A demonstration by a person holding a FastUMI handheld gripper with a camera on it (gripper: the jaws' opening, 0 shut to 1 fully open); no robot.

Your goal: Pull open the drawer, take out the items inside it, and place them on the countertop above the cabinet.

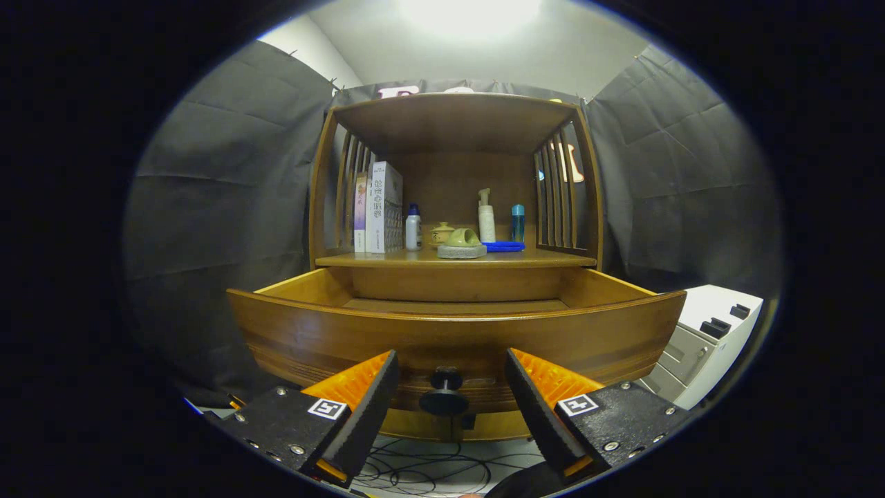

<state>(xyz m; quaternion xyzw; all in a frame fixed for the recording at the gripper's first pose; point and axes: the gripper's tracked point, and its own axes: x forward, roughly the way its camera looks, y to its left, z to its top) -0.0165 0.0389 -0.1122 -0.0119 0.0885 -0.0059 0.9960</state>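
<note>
Drawer point(456, 332) stands pulled out; my tongs point(451, 401) hang apart around its knob point(444, 391), unclamped. Next I lift toward 12 o'clock, inside.

Brown drawer point(456, 332), black knob point(444, 394), orange-black gripper point(451, 377).

white appliance point(712, 339) right of cabinet | cables point(429, 470) on floor | possibly stove

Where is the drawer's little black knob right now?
The knob sits on the open drawer front, between the open gripper's fingers, untouched.
</note>
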